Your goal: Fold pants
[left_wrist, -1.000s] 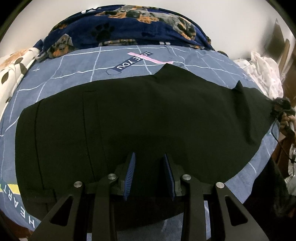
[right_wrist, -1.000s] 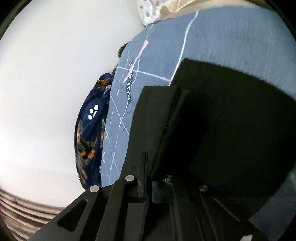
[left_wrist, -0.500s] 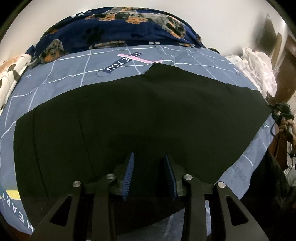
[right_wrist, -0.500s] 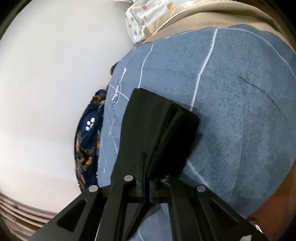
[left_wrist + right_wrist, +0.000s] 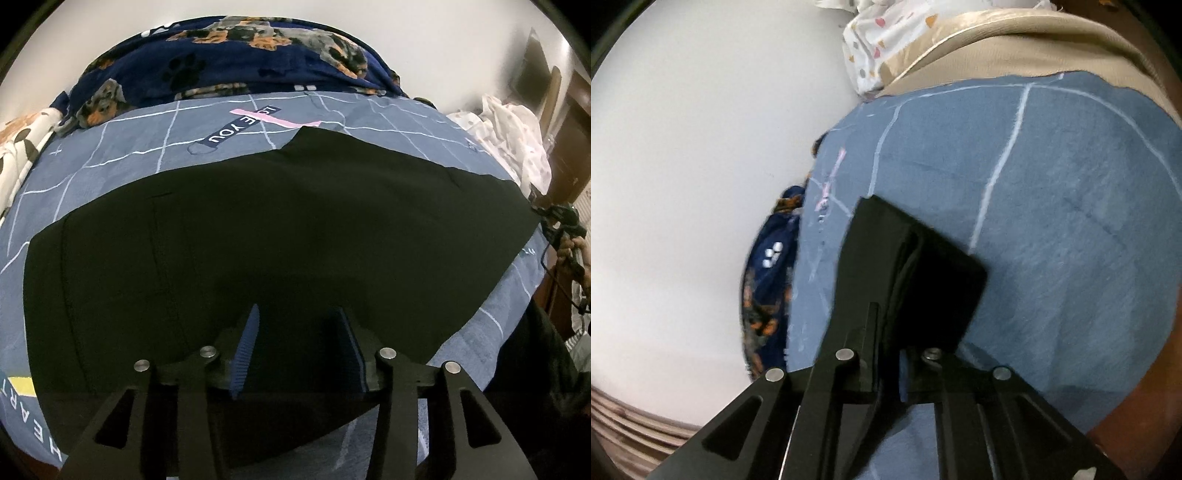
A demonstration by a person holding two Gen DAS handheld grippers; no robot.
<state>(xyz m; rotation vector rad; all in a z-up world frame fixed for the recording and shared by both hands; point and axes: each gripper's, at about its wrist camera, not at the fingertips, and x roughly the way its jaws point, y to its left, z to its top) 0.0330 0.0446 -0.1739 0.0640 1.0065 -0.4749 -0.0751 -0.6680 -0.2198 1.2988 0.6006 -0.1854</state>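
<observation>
The black pants [image 5: 288, 236] lie spread flat across a blue bedsheet [image 5: 122, 155], waistband to the left and leg ends to the right. My left gripper [image 5: 298, 332] is open and hovers over the near edge of the pants, its blue pads apart with black cloth showing between them. My right gripper [image 5: 890, 317] is shut on the leg end of the pants [image 5: 923, 280], which sticks out forward from the fingers just above the sheet. In the left wrist view the right gripper [image 5: 561, 221] shows at the far right edge, held by a hand.
A navy dog-print blanket [image 5: 236, 62] is bunched along the far side of the bed by the white wall. A patterned white cloth [image 5: 513, 125] lies at the right, and another spotted one [image 5: 22, 147] at the left. A beige mattress edge [image 5: 1015, 48] shows beyond the sheet.
The right gripper has drawn the leg end outward toward the bed's edge, so the raised corner of the pants has flattened. The left gripper's jaws have opened wider.
</observation>
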